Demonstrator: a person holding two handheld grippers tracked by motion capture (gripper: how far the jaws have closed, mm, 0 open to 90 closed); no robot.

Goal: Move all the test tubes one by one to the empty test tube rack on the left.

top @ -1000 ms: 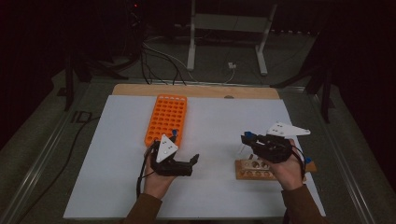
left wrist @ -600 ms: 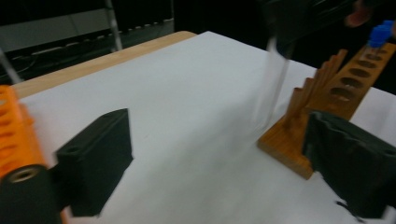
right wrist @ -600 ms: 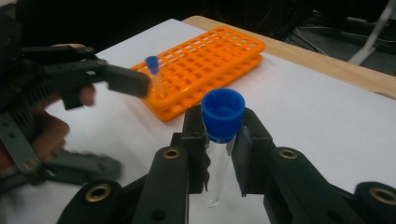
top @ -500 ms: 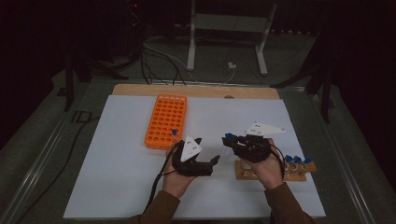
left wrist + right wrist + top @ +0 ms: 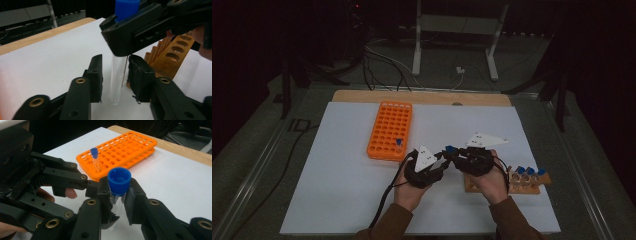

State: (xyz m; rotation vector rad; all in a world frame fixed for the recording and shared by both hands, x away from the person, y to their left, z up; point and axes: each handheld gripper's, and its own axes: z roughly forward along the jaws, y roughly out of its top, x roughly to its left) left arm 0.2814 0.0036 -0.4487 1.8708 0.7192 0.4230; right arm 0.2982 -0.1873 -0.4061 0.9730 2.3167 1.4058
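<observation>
Pinching a capped tube (image 5: 117, 192) just under its blue cap, the right claw (image 5: 117, 195) is holding it upright above the white desk (image 5: 337, 165), beside the wooden rack (image 5: 532, 186). The left claw (image 5: 115, 75) is reaching in from the side and has just been closing, its jaws now flanking the clear lower shaft with slim gaps showing (not yet pressing, as far as I can judge). Since the tube's long axis is standing vertical between those jaws, the handover probably needs only a level squeeze. Beyond both claws is lying the orange rack (image 5: 389, 131), one tube (image 5: 95, 160) already standing in it.

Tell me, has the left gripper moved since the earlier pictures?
Yes. The left gripper went right, away from the orange rack, toward the wooden rack.
</observation>
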